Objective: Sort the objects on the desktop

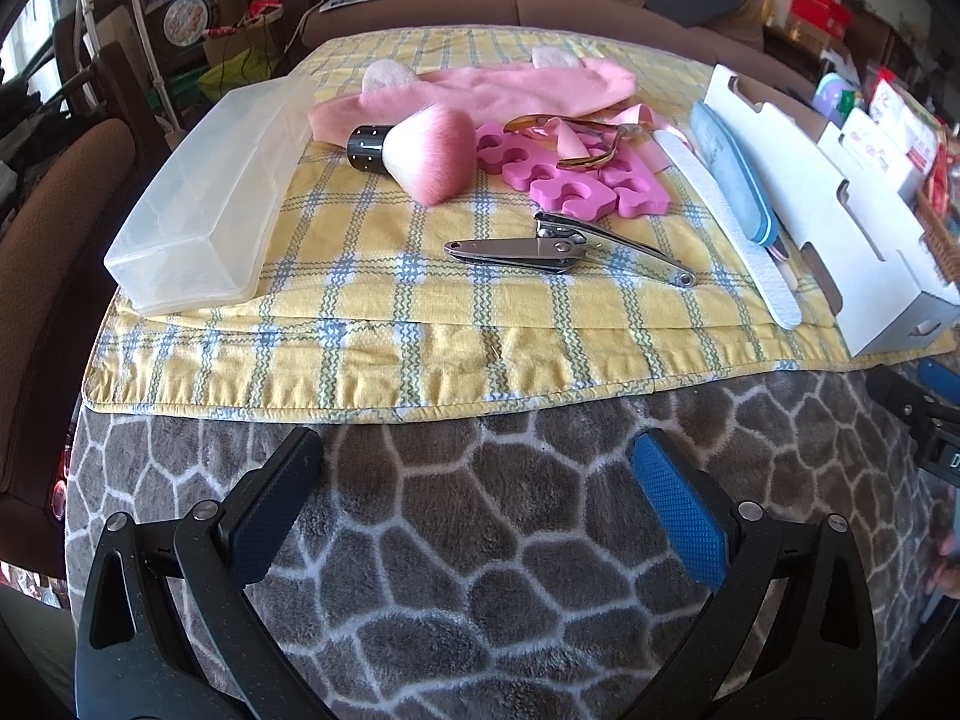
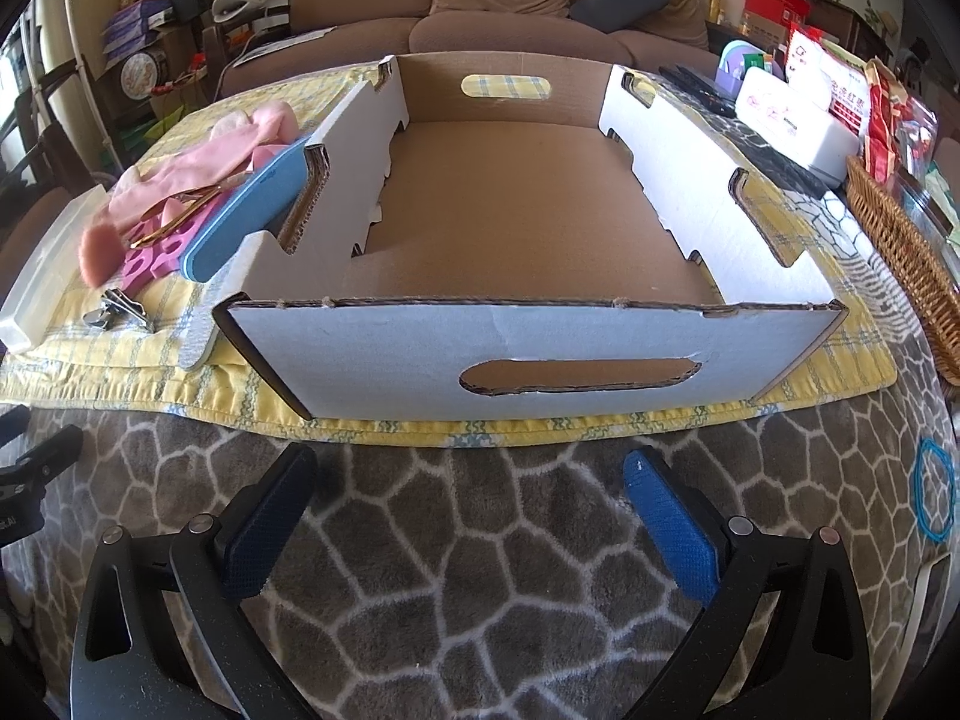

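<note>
On the yellow plaid cloth (image 1: 372, 324) lie a pink brush (image 1: 420, 150), pink toe separators (image 1: 570, 177), a gold eyelash curler (image 1: 570, 141), a pink headband (image 1: 492, 90), two nail clippers (image 1: 564, 249), a white nail file (image 1: 732, 222) and a blue buffer block (image 1: 732, 174). A clear plastic case (image 1: 204, 198) lies at the left. My left gripper (image 1: 477, 480) is open and empty, over the grey blanket short of the cloth. My right gripper (image 2: 471, 492) is open and empty in front of the empty white cardboard box (image 2: 540, 348).
A grey giraffe-pattern blanket (image 2: 480, 570) covers the table front. A wicker basket (image 2: 906, 252) and a white box (image 2: 792, 120) with packets stand to the right of the cardboard box. A blue rubber band (image 2: 936, 492) lies at the right. A sofa (image 2: 510, 6) stands behind.
</note>
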`<state>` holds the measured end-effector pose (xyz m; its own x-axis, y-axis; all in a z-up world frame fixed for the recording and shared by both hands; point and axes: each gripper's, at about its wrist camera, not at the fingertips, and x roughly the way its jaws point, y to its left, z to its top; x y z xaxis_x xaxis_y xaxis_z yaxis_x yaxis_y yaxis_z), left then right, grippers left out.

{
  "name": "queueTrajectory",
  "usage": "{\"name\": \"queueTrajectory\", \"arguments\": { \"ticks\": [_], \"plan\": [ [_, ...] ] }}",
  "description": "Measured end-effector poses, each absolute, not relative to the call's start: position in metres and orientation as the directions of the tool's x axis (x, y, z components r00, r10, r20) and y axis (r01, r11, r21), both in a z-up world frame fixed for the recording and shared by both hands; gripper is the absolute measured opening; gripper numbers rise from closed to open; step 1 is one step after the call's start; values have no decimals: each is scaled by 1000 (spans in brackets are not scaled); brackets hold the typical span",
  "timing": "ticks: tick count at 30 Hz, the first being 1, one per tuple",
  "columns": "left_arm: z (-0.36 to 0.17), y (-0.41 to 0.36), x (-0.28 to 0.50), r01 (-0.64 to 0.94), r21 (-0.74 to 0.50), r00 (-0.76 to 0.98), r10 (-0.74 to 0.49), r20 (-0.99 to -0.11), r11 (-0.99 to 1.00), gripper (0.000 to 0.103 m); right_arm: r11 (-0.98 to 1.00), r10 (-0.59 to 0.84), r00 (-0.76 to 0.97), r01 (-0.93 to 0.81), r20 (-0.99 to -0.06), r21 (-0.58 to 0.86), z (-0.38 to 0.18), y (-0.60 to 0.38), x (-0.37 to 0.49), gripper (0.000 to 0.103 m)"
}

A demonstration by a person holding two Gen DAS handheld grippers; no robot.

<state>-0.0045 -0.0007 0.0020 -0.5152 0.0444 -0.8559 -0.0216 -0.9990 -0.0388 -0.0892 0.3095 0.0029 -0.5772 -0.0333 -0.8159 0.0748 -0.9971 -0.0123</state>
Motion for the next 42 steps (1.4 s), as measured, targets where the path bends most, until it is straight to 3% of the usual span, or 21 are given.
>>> {"name": "queueTrajectory", "arguments": {
  "ticks": [11,23,33,42],
  "plan": [
    [58,-26,5,-51,-54,-598,74,-798,-997,103,-996,-45,-634,84,-772,-12,58,298,-69,103],
    [101,-84,-25,-24,13,-672,6,-741,-1000,103,-991,-122,-682,127,-721,47,116,257,-75,103],
    [84,-134,-57,8,-44,-643,28,-765,-999,103,-980,-188,-691,177,-698,88,127,214,-94,103],
    [50,-134,-79,-7,1,-599,3,-801,-1000,103,-966,-251,-682,221,-687,134,122,175,-110,103]
  ]
}}
